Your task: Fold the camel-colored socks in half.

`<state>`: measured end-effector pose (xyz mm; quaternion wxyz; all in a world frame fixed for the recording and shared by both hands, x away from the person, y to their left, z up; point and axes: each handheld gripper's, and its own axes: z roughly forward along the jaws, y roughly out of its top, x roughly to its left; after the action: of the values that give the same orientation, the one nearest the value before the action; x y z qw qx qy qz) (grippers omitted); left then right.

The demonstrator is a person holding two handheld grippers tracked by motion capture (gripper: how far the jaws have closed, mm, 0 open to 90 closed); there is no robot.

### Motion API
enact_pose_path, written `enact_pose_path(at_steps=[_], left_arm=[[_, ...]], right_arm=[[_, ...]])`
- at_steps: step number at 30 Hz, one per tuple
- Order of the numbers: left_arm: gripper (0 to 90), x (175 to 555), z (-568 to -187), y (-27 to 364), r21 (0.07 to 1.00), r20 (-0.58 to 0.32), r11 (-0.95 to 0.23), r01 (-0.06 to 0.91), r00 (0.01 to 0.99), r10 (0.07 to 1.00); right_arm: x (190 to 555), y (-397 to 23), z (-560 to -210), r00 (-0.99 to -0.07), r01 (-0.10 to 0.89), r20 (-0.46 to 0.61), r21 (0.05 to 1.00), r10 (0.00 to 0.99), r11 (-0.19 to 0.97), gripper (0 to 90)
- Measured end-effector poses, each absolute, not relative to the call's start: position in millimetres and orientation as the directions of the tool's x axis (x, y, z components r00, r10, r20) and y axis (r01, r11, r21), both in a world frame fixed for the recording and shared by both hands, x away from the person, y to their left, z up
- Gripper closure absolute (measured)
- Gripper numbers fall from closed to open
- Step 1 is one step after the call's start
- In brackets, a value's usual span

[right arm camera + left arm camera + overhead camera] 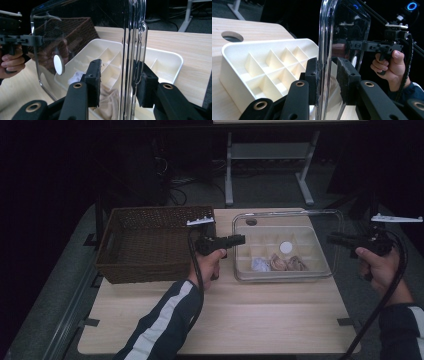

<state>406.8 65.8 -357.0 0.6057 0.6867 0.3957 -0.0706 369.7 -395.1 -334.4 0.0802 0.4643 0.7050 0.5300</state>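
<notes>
A clear plastic lid [287, 214] hovers level over a white divided tray [320, 266], and a white disc [285, 247] sits on the lid. My left gripper [242, 239] reaches in from the left and my right gripper [330, 239] from the right, each at one lid edge. In the left gripper view the lid edge [325, 37] stands between the jaws of the left gripper [328, 75], against the left pad and clear of the right pad [345, 75]. In the right gripper view the lid edge [132, 30] lies against the right pad, with a gap to the left pad [95, 77].
A brown wicker basket [150, 245] stands left of the tray, close behind my left hand. Bundled cloth pieces, one white [260, 265] and two beige [278, 262], fill the tray's front compartments. A cable hole [251, 221] pierces the tabletop behind the tray.
</notes>
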Motion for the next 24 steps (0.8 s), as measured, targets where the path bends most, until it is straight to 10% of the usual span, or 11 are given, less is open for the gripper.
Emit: enact_pose_path(at_steps=[24], left_arm=[[59.5, 457.8, -371.4, 34.8, 0.631, -0.633, 0.064, 0.773, 0.464, 0.620]], right_arm=[[437.8, -396.3, -363.4, -0.382, 0.711, 0.507, 0.696, 0.773, -0.105, 46.8]])
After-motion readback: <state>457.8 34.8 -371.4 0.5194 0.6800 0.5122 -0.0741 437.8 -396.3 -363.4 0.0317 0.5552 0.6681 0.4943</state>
